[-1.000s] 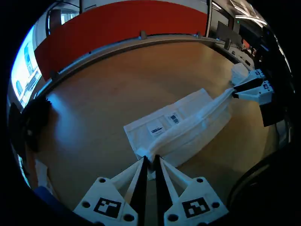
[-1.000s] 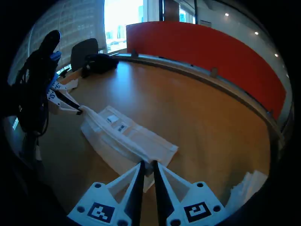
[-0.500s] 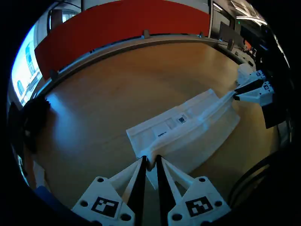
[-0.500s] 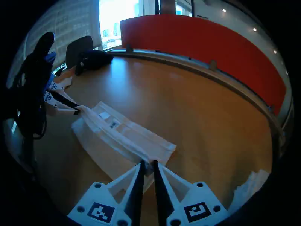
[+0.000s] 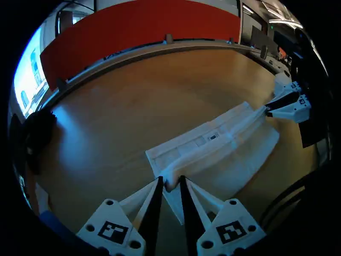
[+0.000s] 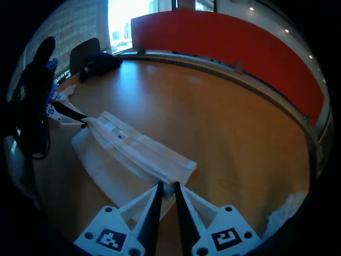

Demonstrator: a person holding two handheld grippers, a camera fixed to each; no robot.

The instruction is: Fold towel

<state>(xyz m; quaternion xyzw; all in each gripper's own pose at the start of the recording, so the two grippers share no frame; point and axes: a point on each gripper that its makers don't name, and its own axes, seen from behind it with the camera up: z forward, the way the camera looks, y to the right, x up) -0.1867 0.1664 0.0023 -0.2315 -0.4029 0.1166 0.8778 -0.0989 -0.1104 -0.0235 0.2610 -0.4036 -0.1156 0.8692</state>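
Left gripper view: wooden table (image 5: 123, 106), red partition (image 5: 136, 25) (left hand-held gripper (image 5: 170, 182) and right hand-held gripper (image 6: 167, 187) pinch towel (image 5: 217, 145)).

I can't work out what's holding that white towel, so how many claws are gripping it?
2. The left claw pinches one end of the towel, and the right claw pinches the opposite end, over the wooden table. No other claw seems hidden.

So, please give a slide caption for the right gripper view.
Right gripper pinches one end of a white towel over a wooden table; left gripper holds the other.
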